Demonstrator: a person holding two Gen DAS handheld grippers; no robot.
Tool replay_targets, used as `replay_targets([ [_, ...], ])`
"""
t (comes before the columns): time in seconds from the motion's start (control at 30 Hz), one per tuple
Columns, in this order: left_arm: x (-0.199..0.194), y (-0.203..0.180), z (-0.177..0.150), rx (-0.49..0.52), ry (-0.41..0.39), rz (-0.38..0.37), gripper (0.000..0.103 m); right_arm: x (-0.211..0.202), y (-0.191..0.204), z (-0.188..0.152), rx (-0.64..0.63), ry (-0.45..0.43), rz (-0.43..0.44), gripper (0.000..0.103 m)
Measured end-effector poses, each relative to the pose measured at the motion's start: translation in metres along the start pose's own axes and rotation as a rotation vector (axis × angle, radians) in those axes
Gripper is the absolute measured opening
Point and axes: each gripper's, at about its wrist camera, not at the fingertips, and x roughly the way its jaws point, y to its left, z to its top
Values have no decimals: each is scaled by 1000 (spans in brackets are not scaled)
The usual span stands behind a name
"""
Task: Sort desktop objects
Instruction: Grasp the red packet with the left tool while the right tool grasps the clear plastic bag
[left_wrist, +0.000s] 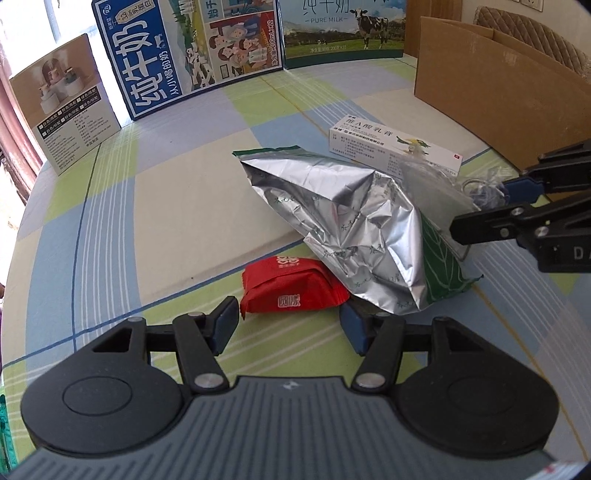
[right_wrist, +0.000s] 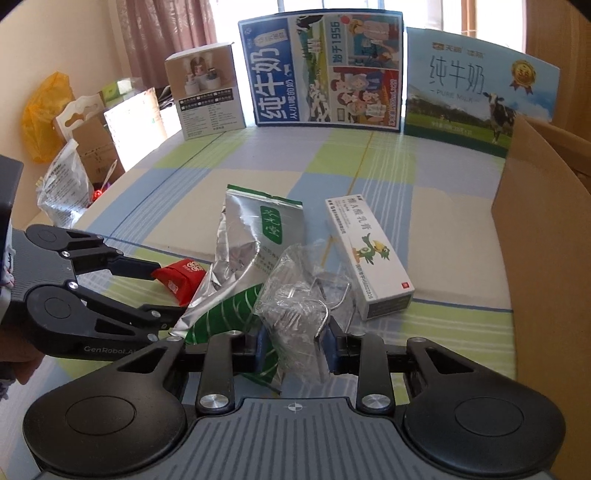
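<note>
A small red snack packet (left_wrist: 291, 288) lies on the checked tablecloth, its near end between the tips of my left gripper (left_wrist: 290, 325), whose jaws stand apart on either side without squeezing it. A crumpled silver and green tea bag (left_wrist: 351, 221) leans over the packet's right side. In the right wrist view my right gripper (right_wrist: 299, 350) is shut on a clear plastic bag (right_wrist: 295, 295) holding metal hooks. That bag rests against the tea bag (right_wrist: 240, 236), with the red packet (right_wrist: 181, 277) and the left gripper (right_wrist: 168, 291) to the left.
A white ointment box (right_wrist: 369, 258) lies just right of the clear bag. An open cardboard box (right_wrist: 535, 229) stands at the right edge. Two milk cartons (right_wrist: 321, 70) and a white product box (right_wrist: 207, 92) line the back. Bags and boxes (right_wrist: 66, 177) sit off the table's left side.
</note>
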Motion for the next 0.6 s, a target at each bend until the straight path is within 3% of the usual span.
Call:
replay_targets([
  [0.3, 5, -3, 3, 12, -28, -31, 62, -15, -8, -5, 58, 12, -1, 26],
  [0.6, 10, -11, 7, 80, -63, 32, 69, -15, -10, -4, 66, 13, -4, 26],
])
